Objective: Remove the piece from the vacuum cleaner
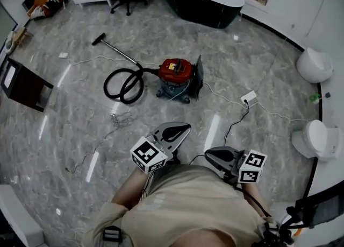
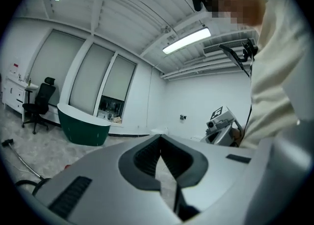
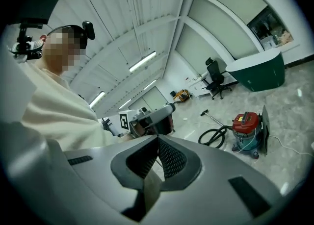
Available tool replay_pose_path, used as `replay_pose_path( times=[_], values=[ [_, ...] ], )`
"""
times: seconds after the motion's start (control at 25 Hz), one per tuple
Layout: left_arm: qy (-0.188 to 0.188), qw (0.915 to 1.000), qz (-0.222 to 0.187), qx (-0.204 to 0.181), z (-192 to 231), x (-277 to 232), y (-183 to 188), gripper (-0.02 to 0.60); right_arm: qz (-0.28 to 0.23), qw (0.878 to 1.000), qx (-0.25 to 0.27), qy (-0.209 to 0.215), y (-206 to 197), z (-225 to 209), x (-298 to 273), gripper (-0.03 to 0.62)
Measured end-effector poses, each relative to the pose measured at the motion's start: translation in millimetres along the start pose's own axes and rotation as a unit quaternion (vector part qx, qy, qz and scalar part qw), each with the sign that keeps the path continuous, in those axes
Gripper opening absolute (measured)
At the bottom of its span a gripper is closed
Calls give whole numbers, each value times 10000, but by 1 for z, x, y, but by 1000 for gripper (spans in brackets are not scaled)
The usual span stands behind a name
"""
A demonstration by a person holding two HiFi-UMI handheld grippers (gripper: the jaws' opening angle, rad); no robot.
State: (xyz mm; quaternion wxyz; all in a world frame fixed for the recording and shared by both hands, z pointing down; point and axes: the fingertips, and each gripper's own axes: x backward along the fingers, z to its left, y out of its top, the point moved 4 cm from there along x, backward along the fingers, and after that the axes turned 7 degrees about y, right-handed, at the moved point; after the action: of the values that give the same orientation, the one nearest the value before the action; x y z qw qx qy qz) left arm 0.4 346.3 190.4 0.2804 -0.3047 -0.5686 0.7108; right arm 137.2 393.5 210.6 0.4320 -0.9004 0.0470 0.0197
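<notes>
Standing upright, vacuum cleaner [image 1: 174, 76]; wand [image 1: 115, 51] pointing upper left

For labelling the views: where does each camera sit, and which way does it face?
Head view: on the head, steeply down at the vacuum cleaner; torso, left gripper, right gripper show.
Left gripper view: along its shut jaws toward the green counter; sleeve shows.
Right gripper view: along its shut jaws; vacuum cleaner shared with head view.
</notes>
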Motion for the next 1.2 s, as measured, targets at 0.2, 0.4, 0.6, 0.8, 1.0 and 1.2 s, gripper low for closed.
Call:
replay_pose_path(
  times=[0.2, 0.4, 0.6, 0.8, 1.0, 1.2],
  values=[
    [-463, 9986, 0, -269, 49, 17, 12, 5, 107, 9997, 54, -228, 27, -16, -51, 2],
    [-172, 9994, -33, -287, 88, 36, 11, 5, 153, 9995, -101, -255, 43, -29, -83, 2],
    [-177, 9998, -25, -85, 108, 45, 2, 5, 295, 9991, -117, -287, 47, -38, -108, 2],
    [-140, 9997, 175, -136, 119, 52, -1, 5, -307, 9958, -670, -542, 67, -61, -116, 2],
    [160, 9992, 310, 173, 135, 61, -11, 5, -196, 9938, -969, -502, 68, -77, -124, 2],
    [641, 9967, 421, 247, 158, 58, -8, 5, -214, 9883, -1352, -675, 73, -108, -121, 2]
  ],
)
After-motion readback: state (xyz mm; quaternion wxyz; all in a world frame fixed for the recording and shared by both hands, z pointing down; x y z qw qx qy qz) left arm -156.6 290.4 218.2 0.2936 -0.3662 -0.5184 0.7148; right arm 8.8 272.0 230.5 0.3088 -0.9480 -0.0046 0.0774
